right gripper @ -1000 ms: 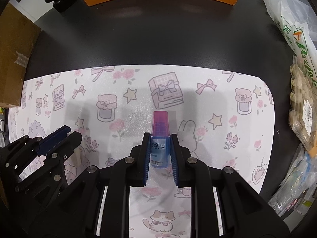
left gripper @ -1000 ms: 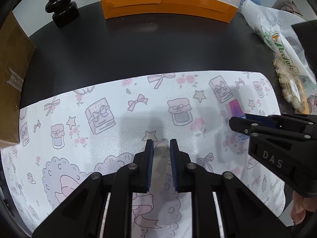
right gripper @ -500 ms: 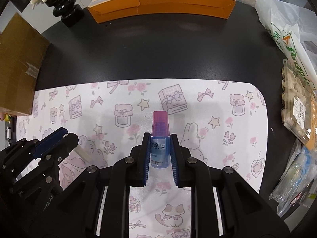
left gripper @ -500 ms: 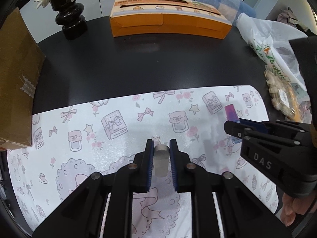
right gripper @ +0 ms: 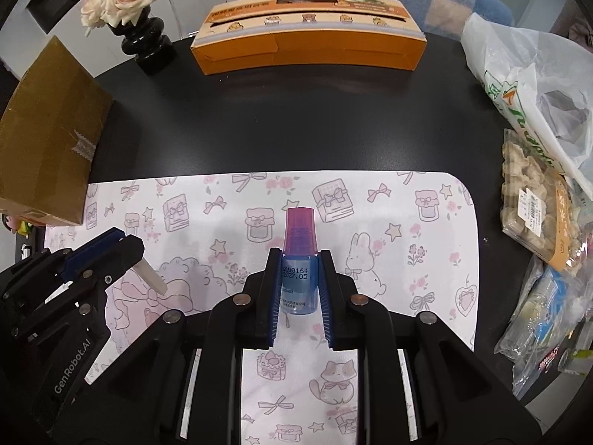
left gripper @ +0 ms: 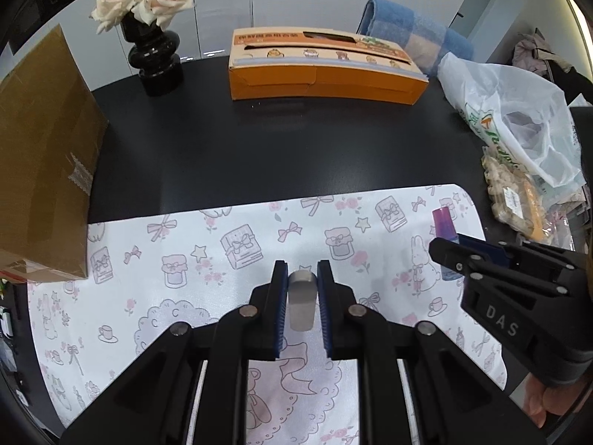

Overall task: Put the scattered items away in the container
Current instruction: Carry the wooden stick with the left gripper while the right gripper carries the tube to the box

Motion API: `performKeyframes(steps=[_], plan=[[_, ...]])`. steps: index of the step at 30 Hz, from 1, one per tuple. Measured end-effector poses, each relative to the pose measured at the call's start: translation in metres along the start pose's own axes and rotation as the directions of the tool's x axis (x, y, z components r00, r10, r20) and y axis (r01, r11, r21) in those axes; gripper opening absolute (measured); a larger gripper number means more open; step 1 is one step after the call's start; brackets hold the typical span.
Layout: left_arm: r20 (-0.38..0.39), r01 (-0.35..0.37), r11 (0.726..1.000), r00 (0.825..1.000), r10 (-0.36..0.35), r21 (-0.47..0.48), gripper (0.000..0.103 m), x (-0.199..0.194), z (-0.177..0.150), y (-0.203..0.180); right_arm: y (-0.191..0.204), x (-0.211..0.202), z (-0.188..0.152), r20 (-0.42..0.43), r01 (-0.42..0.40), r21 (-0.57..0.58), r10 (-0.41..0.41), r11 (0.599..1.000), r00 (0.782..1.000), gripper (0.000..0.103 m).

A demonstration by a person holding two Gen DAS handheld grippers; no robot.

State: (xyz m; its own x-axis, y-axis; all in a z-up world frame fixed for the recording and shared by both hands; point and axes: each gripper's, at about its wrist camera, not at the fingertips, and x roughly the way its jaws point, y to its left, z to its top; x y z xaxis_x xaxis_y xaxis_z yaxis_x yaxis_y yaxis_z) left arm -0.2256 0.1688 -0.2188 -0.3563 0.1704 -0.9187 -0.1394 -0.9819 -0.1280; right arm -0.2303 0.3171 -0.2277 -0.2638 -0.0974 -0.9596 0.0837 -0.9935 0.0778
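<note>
Black table (right gripper: 296, 118), orange box (right gripper: 307, 42) beyond

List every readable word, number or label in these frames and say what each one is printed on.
"DAS": side of the right gripper.
"GenRobot.AI": body of the left gripper.
"0154" and "2027.05": blue bottle; its small print is unreadable.
Orange box: characters too small.
Plastic bag: green lettering partly hidden.
</note>
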Motion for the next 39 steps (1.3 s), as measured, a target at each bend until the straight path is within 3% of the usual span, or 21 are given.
performKeyframes(steps=[15,27,39], plan=[[0.091,0.020,1.000,0.996,-0.018,-0.017,0.016,-0.061,0.024,0.028,0.033,-0.063,0.012,0.059,0.045,-0.016,-0.044,0.999,0.997,0.019],[0.172,0.022,0.998,0.985,-0.011,-0.062,0.016,-0.114,0.038,0.079,0.105,-0.106,0.034,0.132,0.030,-0.067,-0.021,0.997,0.991,0.019],[0.251,0.021,0.990,0.968,0.015,-0.140,0.016,-0.163,0.049,0.155,0.181,-0.121,0.054,0.159,0.031,-0.128,-0.011,0.991,0.987,0.019]])
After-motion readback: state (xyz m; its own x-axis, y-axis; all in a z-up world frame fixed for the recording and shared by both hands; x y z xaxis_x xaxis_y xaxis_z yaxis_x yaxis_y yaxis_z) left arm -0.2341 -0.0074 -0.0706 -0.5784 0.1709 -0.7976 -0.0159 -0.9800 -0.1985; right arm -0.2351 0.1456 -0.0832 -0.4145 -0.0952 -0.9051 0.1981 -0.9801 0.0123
